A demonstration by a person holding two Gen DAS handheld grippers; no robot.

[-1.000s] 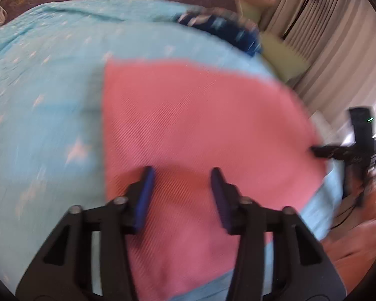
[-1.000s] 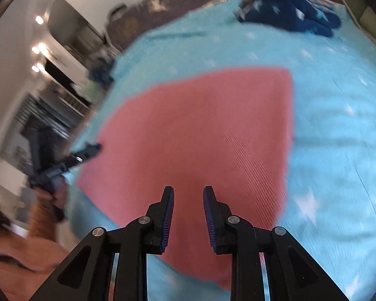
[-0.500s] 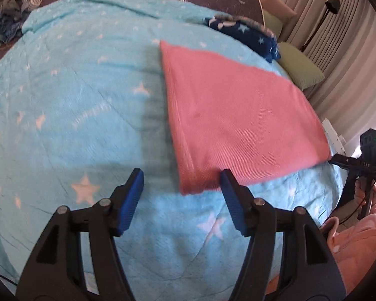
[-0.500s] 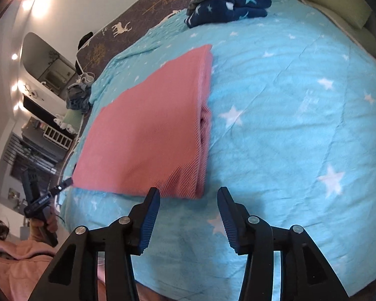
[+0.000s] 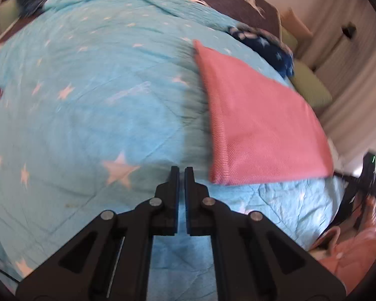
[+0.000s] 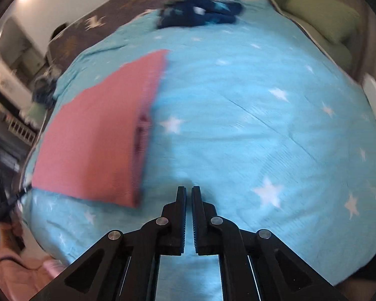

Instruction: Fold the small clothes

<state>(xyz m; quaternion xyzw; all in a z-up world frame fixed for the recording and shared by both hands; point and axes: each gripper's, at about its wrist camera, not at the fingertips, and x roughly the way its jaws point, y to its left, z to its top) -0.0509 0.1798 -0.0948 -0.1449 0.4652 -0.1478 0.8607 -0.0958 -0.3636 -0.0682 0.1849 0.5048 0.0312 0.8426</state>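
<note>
A folded pink cloth [image 5: 260, 125] lies flat on the light blue star-print bedspread [image 5: 92, 115]. In the left wrist view it sits to the right of my left gripper [image 5: 181, 173], whose jaws are shut with nothing between them, hanging over bare bedspread. In the right wrist view the same pink cloth [image 6: 95, 138] lies to the left of my right gripper [image 6: 188, 193], also shut and empty above the bedspread [image 6: 250, 125]. Neither gripper touches the cloth.
A dark blue star-print garment [image 6: 198, 12] lies at the far end of the bed, also seen as the dark garment [image 5: 265, 42]. Green cushions [image 6: 323, 20] sit beyond the bed's right side. A person's pink sleeve [image 5: 353, 248] shows at the lower right.
Both grippers let go of the pink cloth, opened wide, then closed empty. The left moved off to the cloth's left, the right off to its right; the cloth stays folded on the bed.
</note>
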